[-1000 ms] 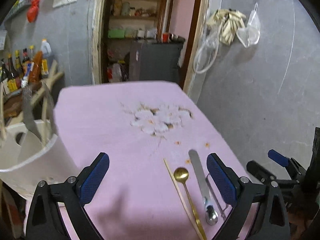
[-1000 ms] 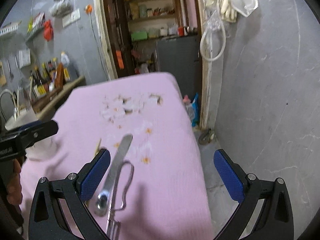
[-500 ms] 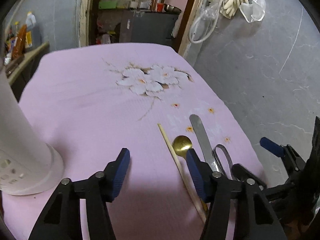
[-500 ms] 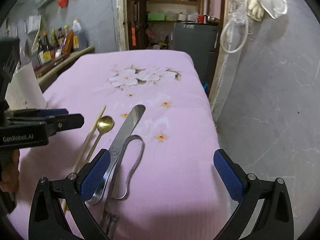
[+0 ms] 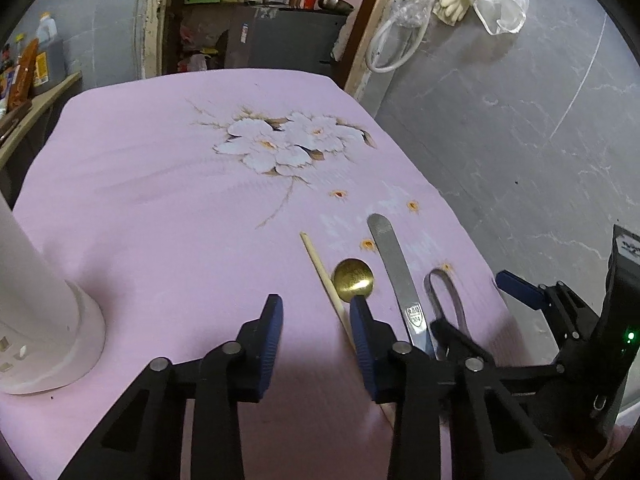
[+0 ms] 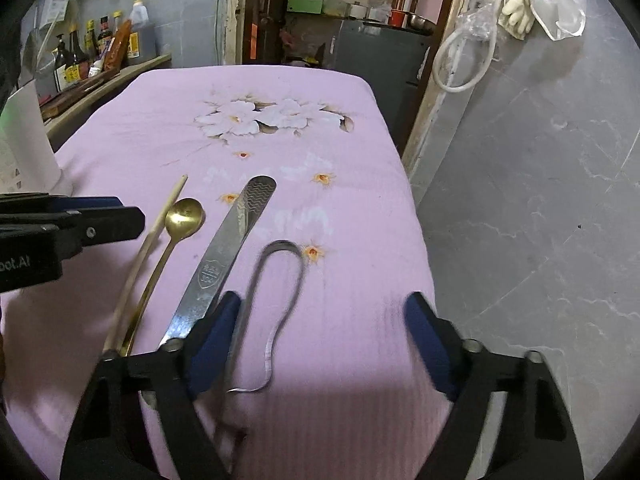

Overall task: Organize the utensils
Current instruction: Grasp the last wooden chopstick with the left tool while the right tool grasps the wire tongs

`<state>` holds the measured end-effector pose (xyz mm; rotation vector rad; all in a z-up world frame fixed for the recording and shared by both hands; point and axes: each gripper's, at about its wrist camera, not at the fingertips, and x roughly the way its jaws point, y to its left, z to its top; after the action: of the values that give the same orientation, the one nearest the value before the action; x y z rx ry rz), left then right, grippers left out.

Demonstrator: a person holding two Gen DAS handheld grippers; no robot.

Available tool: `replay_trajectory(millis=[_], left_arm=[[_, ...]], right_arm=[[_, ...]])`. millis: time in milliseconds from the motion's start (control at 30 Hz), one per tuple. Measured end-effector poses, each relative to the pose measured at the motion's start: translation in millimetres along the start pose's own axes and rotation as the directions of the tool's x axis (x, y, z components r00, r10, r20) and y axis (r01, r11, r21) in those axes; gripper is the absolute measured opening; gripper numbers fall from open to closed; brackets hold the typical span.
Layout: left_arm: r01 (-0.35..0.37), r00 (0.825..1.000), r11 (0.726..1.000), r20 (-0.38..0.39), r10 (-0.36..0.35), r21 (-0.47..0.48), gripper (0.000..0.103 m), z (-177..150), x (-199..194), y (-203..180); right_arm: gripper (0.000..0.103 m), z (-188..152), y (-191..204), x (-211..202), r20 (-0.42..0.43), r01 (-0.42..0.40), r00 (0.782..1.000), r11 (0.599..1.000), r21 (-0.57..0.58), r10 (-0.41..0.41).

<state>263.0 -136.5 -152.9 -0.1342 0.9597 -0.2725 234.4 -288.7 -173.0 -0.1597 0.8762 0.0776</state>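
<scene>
Pink flowered cloth (image 6: pixel 352 184) beneath grey walls (image 6: pixel 540 184); both jaws gape empty over the utensils (image 6: pixel 224 256).

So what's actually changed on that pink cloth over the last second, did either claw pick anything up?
Nothing has been picked up. The left gripper narrowed its fingers and dropped closer to the cloth beside the gold spoon. The right gripper also narrowed somewhat, and came down around the metal loop tool. The chopstick, spoon, flat steel tool and white holder lie as before.
</scene>
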Motion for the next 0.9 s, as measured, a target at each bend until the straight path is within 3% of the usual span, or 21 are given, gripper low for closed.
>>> replay_trajectory(millis=[300,533,567,600,633,900], left_arm=[[0.022,0.997,0.999,-0.075,-0.019,0.039,0.024,2.1,14.3,-10.8],[0.005,0.996,0.998,-0.088,0.001,0.061,0.018,7.3,21.2,-14.8],[0.003,0.996,0.997,-0.090,0.004,0.071,0.018,7.9,22.3,-16.5],[0.000,0.996,0.997,-0.091,0.007,0.081,0.018,8.5,23.4,-18.5],[0.000,0.996,0.997,-0.092,0.007,0.083,0.018,8.7,23.6,-19.4],[0.039,0.989,0.999,-0.143,-0.043,-0.031,0.009,16.6,26.4,-5.6]], right_arm=[[0.046,8.2,-6.3,7.0,-0.013,-0.041,0.999,0.999,0.019,0.041],[0.041,18.9,-8.1,20.3,-0.016,-0.065,0.998,0.996,0.059,0.066],[0.037,20.2,-8.0,21.9,-0.017,-0.065,0.998,0.996,0.063,0.067],[0.027,21.7,-7.5,22.8,-0.019,-0.079,0.997,0.995,0.068,0.080],[0.025,22.2,-6.7,23.9,-0.023,-0.093,0.995,0.993,0.073,0.095],[0.021,25.2,-24.9,28.0,-0.036,-0.169,0.983,0.963,0.210,0.180]])
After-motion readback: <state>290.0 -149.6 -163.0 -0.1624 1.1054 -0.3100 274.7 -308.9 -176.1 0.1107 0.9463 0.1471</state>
